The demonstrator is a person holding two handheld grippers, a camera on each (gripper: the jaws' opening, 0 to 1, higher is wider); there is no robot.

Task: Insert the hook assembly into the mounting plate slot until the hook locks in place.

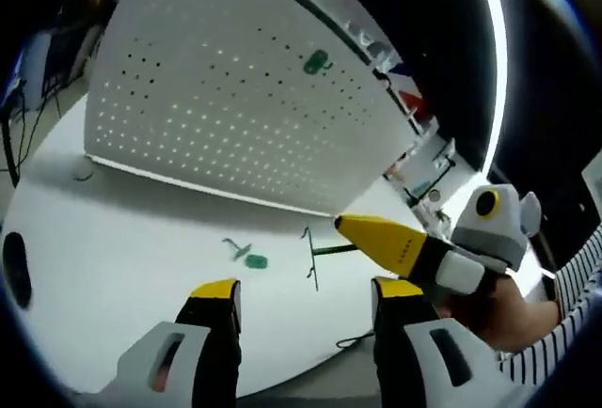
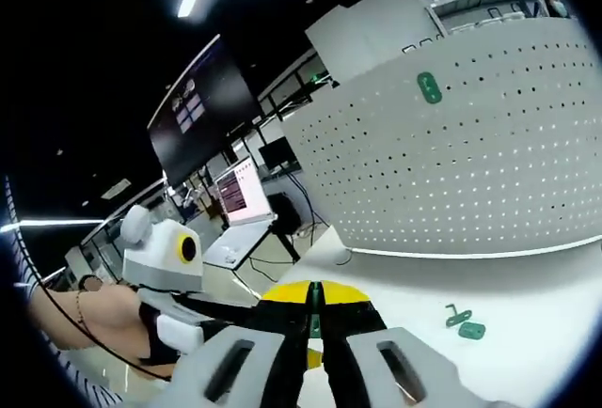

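The left claw [image 1: 306, 300] rises from the near edge of the left gripper view with its yellow-tipped jaws wide apart and nothing between them. Past its tips, on the white table [image 1: 113, 239], a green hook [image 1: 246, 254] lies a little left of the gap, with a thin wire hook [image 1: 310, 258] just right of it, its green shank running toward the right claw [image 1: 381, 239]. That claw comes in from the right, held by a hand [image 1: 489, 319] with a striped sleeve [image 1: 555, 342] behind it; its yellow tip points at the wire hook and its jaws look pressed together. Farther off stands the white pegboard [image 1: 216, 98], upright on the table, with a green clip [image 1: 316, 62] fixed high on its face. A dark oval thing [image 1: 16, 267] lies at the far left of the table. In the right gripper view the right claw [image 2: 315, 300] has its jaws closed on a thin green piece, the wire hook [image 2: 315, 305], at the tips. The green hook [image 2: 464, 321] lies on the table [image 2: 546, 305] to the right of that claw, near the foot of the pegboard [image 2: 470, 164], where the clip [image 2: 429, 87] sits high up. This view also takes in the room to the left: the left claw's white body with the hand [image 2: 103, 319] holding it, a lit laptop [image 2: 235, 211] whose screen text is too small to read, and a dark wall screen [image 2: 202, 112]. No brand or label can be read.
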